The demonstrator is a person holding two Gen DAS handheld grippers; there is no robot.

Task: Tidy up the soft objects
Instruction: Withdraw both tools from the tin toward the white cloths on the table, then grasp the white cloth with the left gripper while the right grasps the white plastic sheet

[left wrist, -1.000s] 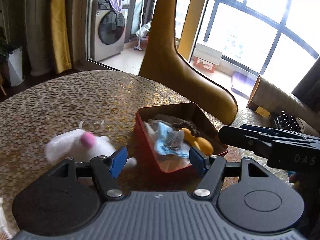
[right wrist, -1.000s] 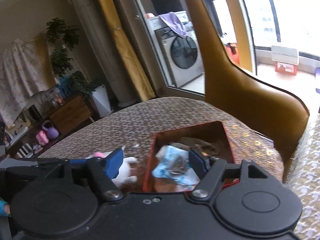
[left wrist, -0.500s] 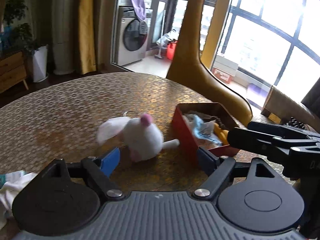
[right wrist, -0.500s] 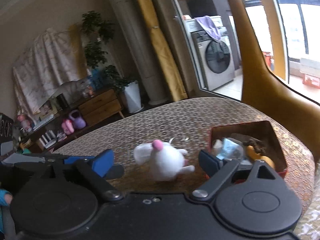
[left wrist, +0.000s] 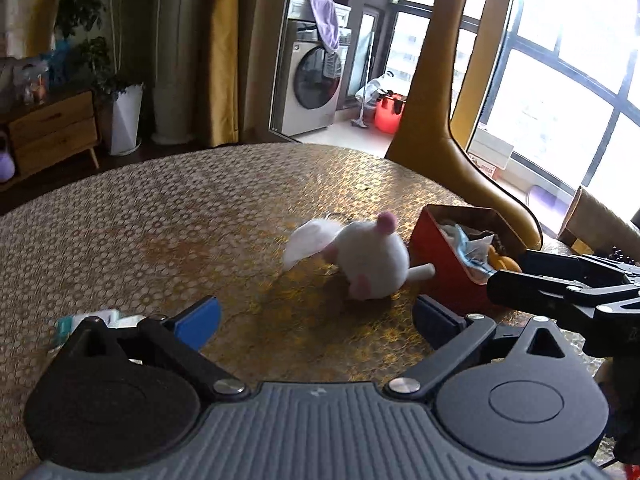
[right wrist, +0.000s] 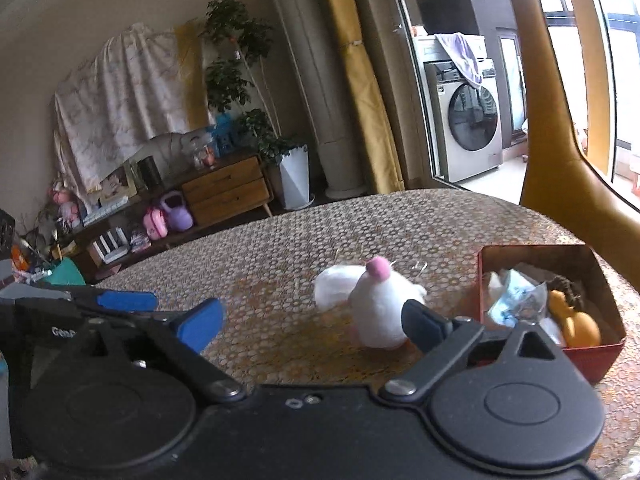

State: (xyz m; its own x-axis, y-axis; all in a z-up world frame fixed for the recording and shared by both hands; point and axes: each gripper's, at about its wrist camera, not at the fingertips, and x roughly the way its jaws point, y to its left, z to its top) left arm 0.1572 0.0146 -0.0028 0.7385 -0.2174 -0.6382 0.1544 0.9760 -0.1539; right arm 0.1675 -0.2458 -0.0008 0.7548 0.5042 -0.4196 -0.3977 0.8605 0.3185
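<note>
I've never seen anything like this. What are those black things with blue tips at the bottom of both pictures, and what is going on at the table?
No robot here: a person carries a hand-held grasping tool in each hand, each with a wide-angle camera looking forward along its two fingers. One picture comes from the left tool, the other from the right tool. The blue tips are finger pads. Each tool also shows at the edge of the other's picture.

On the patterned table lies a white plush toy with a pink bit on top, next to a red box already holding several soft things: something pale blue, something orange. A small white and green item lies near the left tool.

Both tools' jaws are opening and nothing is between them. The toy lies loose, outside the box.
</note>
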